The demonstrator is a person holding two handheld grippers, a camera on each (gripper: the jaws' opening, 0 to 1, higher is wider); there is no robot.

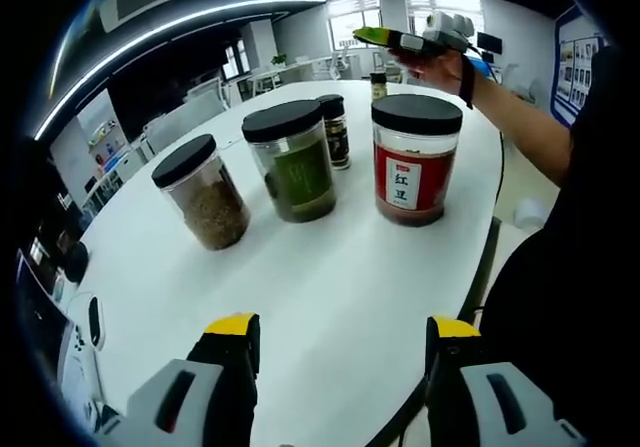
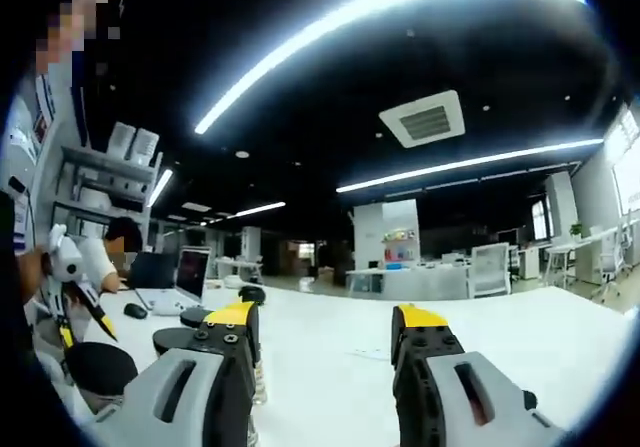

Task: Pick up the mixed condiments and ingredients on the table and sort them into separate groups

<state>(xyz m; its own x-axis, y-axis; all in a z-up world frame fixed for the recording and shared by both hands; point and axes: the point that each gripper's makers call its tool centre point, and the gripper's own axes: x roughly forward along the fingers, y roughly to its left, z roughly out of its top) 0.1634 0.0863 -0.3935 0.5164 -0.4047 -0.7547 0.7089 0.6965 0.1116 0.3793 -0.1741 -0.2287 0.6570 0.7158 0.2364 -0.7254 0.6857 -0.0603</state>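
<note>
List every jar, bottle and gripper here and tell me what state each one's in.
Brown-grain jar: upright, lidded.
Green jar: upright, lidded.
Red-bean jar: upright, lidded.
Small spice bottle: upright, capped.
Far small bottle: upright.
Left gripper: open, empty.
Right gripper: open, empty, raised above the table.

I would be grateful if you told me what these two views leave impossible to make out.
- Small spice bottle, left gripper view: mostly hidden behind the green-filled jar; its label is unreadable.
- Far bottle, left gripper view: too small to identify.
- Black-lidded jars, right gripper view: contents hidden by the right gripper and cut off by the edge.
- Red jar: label print is too small to read.
</note>
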